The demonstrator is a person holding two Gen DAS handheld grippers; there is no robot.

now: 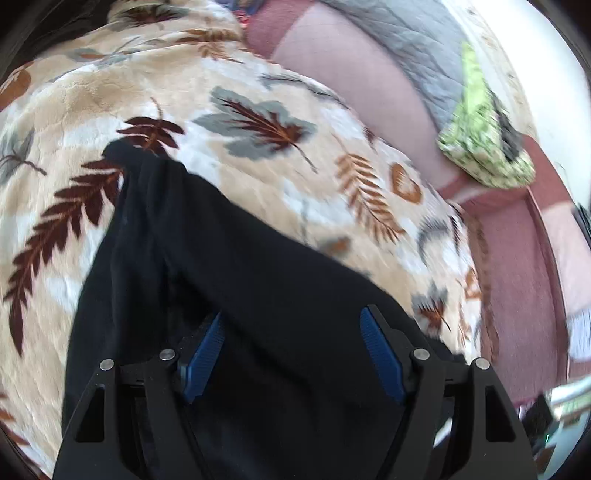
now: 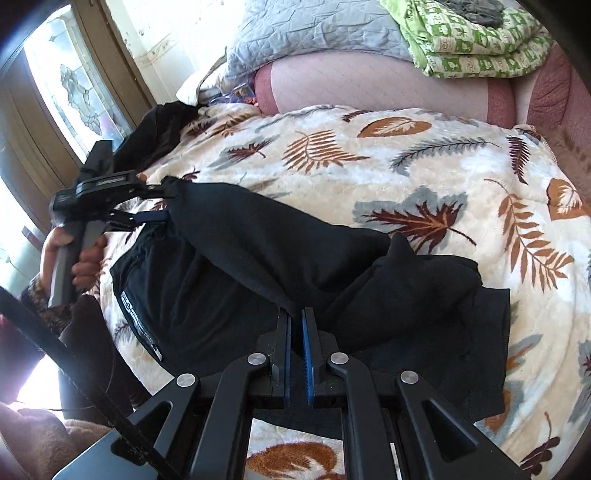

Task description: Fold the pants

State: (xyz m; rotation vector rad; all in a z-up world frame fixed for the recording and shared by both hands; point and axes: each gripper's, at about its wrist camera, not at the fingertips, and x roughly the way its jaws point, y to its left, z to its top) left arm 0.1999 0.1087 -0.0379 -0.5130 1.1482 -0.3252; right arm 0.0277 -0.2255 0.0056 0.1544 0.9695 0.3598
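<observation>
Black pants [image 2: 258, 258] lie on a leaf-patterned blanket [image 2: 406, 158]. A fold of them is lifted between both grippers. My right gripper [image 2: 296, 317] is shut on the pants' edge near the middle. My left gripper [image 2: 162, 203] appears at the left of the right wrist view, at the other end of the lifted edge. In the left wrist view the pants [image 1: 240, 258] drape over and between the blue pads [image 1: 380, 354], which stand wide apart, so my left gripper [image 1: 291, 321] is open with cloth across it.
A pink sofa [image 2: 369, 85] runs behind the blanket. A grey quilted pillow [image 2: 303, 29] and a folded green patterned cloth [image 2: 476, 40] lie on it. A window [image 2: 74, 85] is at the left. The blanket [image 1: 258, 92] fills the left wrist view.
</observation>
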